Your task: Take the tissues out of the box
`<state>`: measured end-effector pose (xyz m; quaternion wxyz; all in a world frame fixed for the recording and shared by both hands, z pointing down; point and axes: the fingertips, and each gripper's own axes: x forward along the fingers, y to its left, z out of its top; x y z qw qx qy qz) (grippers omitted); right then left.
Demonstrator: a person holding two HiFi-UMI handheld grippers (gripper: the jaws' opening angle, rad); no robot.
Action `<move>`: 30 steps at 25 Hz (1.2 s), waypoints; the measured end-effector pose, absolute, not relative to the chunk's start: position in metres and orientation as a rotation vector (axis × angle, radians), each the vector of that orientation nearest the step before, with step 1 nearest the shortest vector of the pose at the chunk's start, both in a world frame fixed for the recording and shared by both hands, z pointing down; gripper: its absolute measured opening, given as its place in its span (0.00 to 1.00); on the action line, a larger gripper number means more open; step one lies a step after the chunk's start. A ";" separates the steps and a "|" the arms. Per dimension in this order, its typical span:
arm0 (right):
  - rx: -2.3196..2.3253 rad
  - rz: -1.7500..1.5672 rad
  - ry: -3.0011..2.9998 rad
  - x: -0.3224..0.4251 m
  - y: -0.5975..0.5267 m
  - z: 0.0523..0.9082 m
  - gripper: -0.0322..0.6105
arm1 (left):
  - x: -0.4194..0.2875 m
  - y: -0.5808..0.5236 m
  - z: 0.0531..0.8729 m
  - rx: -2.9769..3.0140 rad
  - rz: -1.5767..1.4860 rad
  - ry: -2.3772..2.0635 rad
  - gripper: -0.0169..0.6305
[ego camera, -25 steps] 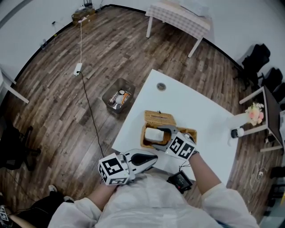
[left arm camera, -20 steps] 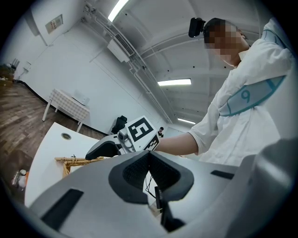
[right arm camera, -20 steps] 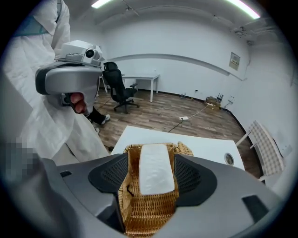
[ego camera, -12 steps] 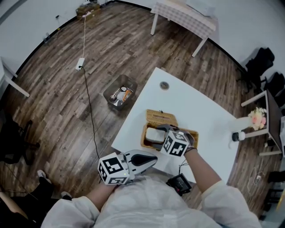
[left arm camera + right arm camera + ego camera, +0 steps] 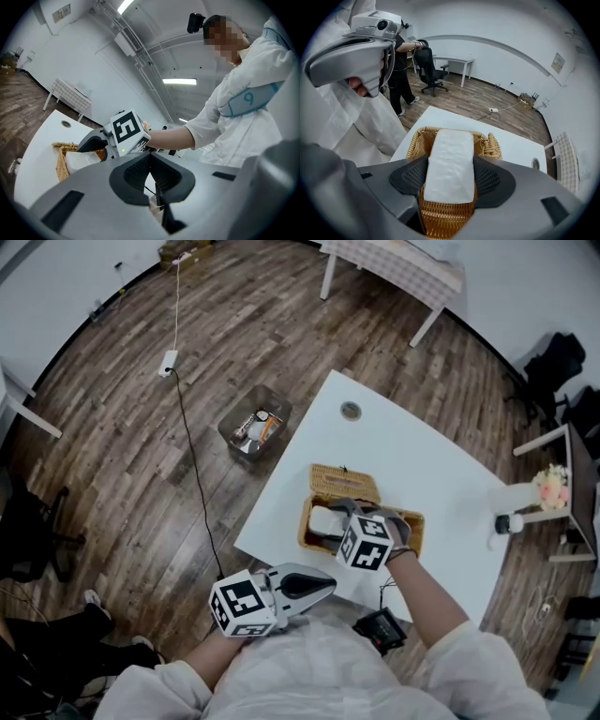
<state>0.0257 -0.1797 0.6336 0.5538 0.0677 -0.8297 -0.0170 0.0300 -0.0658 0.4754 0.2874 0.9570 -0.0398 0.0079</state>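
- Since one second ago, the right gripper [image 5: 330, 521] has shifted further in over the wicker basket [image 5: 415, 140]. Its marker cube now covers more of the basket's near side. The left gripper [image 5: 326, 583] has kept its station.
- Task item location: the tissue pack [image 5: 447, 164] lies lengthwise in the basket and stands slightly proud of the rim. The basket sits on the white tabletop [image 5: 394, 451], close to the near edge and about midway along it.
- A flat wicker panel [image 5: 344, 482], apparently the lid, lies at the basket's far side. The top of the basket is therefore open for access from above.
- Right gripper state: the jaws are at a medium opening, set by the width of the pack. One ribbed pad bears on each long side of the pack, and the near end of the pack sits between them. Gripping across the narrow dimension appears intended to let the pack lift straight up without fouling the wicker walls.
- Left gripper state: the jaws are brought together at the tips with nothing between them. It is held at the near edge of the tabletop, toward the near-left corner, apart from the basket. This position appears to keep it out of the working path, though within reach to steady the basket.
- Judged step: grasp made, lift not yet done.
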 end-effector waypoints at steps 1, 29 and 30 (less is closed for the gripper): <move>0.163 -0.038 -1.965 0.026 -0.180 0.634 0.52 | 0.030 -0.065 0.475 2.561 0.020 -0.101 0.03; 0.210 -0.064 -1.984 0.023 -0.178 0.632 0.46 | 0.036 -0.070 0.486 2.560 0.078 -0.073 0.03; 0.230 -0.067 -1.990 0.025 -0.178 0.631 0.46 | 0.036 -0.070 0.487 2.565 0.080 -0.076 0.03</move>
